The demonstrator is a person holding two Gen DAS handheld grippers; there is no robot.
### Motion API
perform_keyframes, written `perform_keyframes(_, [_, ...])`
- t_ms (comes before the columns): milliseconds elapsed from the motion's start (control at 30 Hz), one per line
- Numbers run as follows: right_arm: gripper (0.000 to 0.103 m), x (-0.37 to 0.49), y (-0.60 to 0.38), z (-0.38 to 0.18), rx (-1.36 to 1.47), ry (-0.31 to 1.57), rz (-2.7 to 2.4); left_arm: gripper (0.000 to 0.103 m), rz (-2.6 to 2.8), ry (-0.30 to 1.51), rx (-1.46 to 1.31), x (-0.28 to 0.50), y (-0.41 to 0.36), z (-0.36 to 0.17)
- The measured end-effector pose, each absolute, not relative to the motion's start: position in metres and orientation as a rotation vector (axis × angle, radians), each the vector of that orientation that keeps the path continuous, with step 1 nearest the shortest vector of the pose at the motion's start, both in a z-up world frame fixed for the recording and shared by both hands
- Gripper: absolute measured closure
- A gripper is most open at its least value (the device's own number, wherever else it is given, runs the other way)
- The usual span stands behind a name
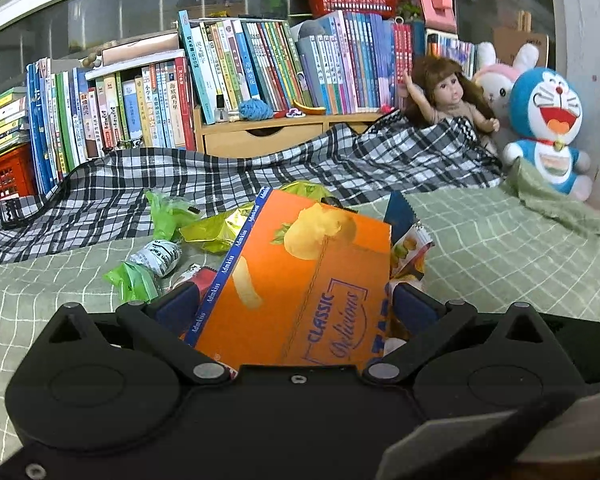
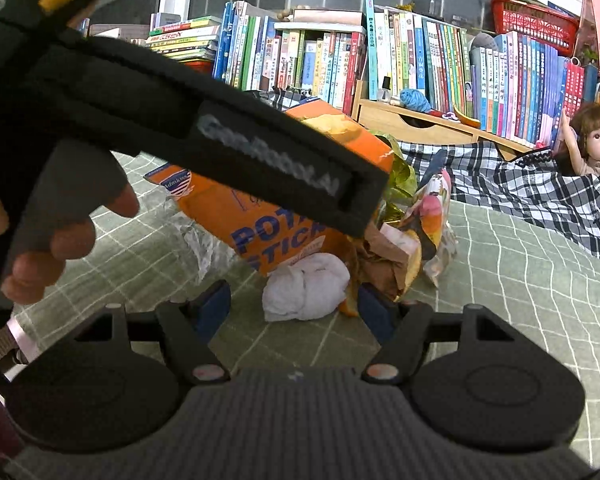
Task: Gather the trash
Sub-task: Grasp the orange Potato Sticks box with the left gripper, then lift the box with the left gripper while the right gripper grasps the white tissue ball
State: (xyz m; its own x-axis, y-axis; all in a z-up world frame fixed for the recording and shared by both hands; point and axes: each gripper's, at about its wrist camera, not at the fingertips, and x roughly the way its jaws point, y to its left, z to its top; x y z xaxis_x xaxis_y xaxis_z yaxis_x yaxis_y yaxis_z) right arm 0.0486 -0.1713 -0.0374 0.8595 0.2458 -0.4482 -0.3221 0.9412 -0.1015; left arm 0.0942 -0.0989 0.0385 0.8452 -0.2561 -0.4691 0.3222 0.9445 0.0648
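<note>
Left gripper (image 1: 294,300): blue pads (image 1: 176,304) set wide, one on each long edge of the orange potato-stick box (image 1: 300,280); the box fills the gap, contact on both sides looks likely, so I read it as clamped across its width, tilted up and away from the camera. Right gripper (image 2: 294,306): fingers (image 2: 216,304) spread apart, nothing between them but bedspread; a crumpled white tissue (image 2: 306,288) lies just ahead, near the right pad. Landmark is the box. Below its lower end, the tissue and a crushed brown-and-orange paper wad (image 2: 384,256); at its right side, a printed fruit-pattern snack wrapper (image 2: 436,216); behind it, a gold-green foil wrapper (image 1: 216,228); to its left, green plastic bags (image 1: 168,212) and a wadded printed label (image 1: 160,256); clear crinkled plastic (image 2: 196,240) by its lower left corner. All sits on the green checked bedspread (image 1: 500,248). Handling judgement: the box is light, hollow cardboard, stiff along edges but faces will buckle under a hard squeeze; hold across the narrow side edges near mid-length. Tissue is soft and weightless, pinch the bulk. Foil and film are slippery, take at a fold.
</note>
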Motion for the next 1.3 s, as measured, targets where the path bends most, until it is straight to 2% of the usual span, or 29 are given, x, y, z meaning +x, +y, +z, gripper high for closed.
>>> perform_keyframes(167, [0.024,0.050,-0.174,-0.037,-0.168,0.442,0.306,0.004,-0.287,0.492,0.176,0.096,-0.105,0.037])
perform_keyframes(267, [0.032,0.049,-0.176,-0.037,-0.160,0.436,0.303,0.005,-0.283,0.517,0.150,0.097,-0.103,0.041])
perform_keyframes(433, [0.053,0.046,-0.180,-0.035,-0.133,0.428,0.285,0.005,-0.279,0.515,0.087,0.093,-0.090,0.056])
perform_keyframes(700, [0.067,0.039,-0.182,-0.030,-0.120,0.411,0.280,0.009,-0.285,0.497,-0.003,0.088,-0.071,0.086])
perform_keyframes(733, [0.068,0.037,-0.182,-0.029,-0.125,0.405,0.278,0.012,-0.285,0.495,-0.007,0.087,-0.070,0.088])
perform_keyframes(767, [0.069,0.034,-0.181,-0.029,-0.129,0.397,0.275,0.021,-0.284,0.494,-0.008,0.086,-0.069,0.089])
perform_keyframes(800, [0.069,0.032,-0.181,-0.028,-0.134,0.391,0.273,0.053,-0.286,0.491,-0.009,0.085,-0.068,0.090])
perform_keyframes(833, [0.069,0.030,-0.181,-0.027,-0.136,0.387,0.273,0.064,-0.283,0.498,-0.012,0.085,-0.067,0.091])
perform_keyframes(867, [0.069,0.027,-0.180,-0.026,-0.138,0.384,0.273,0.067,-0.275,0.514,-0.027,0.086,-0.066,0.091])
perform_keyframes(933, [0.069,0.022,-0.180,-0.024,-0.143,0.378,0.272,0.062,-0.276,0.533,-0.050,0.087,-0.062,0.088])
perform_keyframes(967, [0.069,0.020,-0.181,-0.023,-0.147,0.376,0.271,0.055,-0.274,0.542,-0.047,0.088,-0.060,0.085])
perform_keyframes(1000, [0.068,0.019,-0.181,-0.023,-0.151,0.375,0.270,0.037,-0.268,0.542,-0.037,0.087,-0.060,0.081])
perform_keyframes(1067, [0.067,0.016,-0.181,-0.024,-0.157,0.374,0.267,0.008,-0.230,0.517,-0.010,0.082,-0.059,0.074])
perform_keyframes(1300, [0.065,0.018,-0.182,-0.030,-0.151,0.393,0.257,0.003,-0.280,0.545,0.025,0.078,-0.061,0.053])
